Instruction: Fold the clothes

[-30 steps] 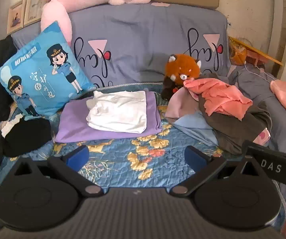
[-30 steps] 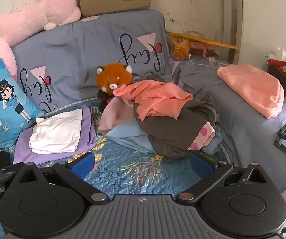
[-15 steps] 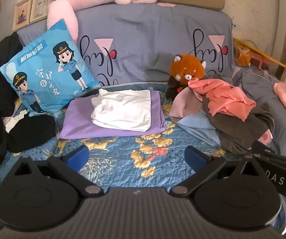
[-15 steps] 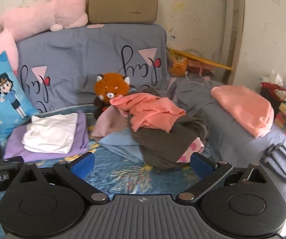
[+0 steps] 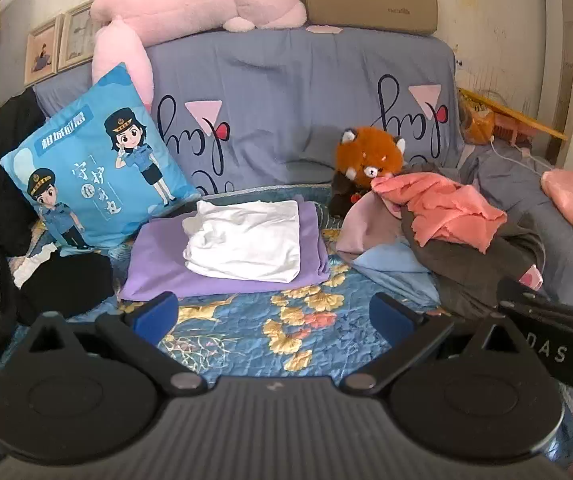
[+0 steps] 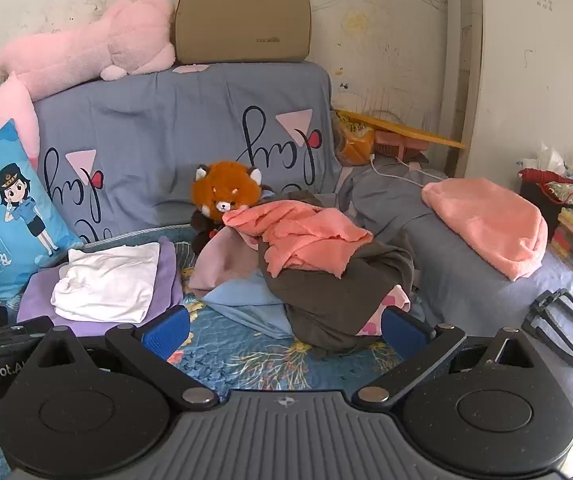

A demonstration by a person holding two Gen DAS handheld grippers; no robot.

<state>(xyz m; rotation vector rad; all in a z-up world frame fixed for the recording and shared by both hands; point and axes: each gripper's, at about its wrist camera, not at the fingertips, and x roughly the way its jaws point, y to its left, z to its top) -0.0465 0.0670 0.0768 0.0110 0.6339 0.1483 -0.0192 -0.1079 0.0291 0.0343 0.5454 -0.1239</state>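
Your left hand-held gripper (image 5: 273, 316) hangs with jaws spread wide, nothing between them, over the blue floral quilt (image 5: 246, 332). Your right hand-held gripper (image 6: 284, 326) is likewise spread and empty. The folded white garment (image 5: 246, 240) lies on a folded purple one (image 5: 158, 264) toward the quilt's back-left; the unfolded clothes pile (image 6: 318, 264), coral top uppermost, sits at its back-right beside the red panda plush (image 6: 226, 196).

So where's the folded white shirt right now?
The folded white shirt lies on the folded purple garment, left of centre in both views, between the blue cartoon pillow and the unfolded clothes pile.
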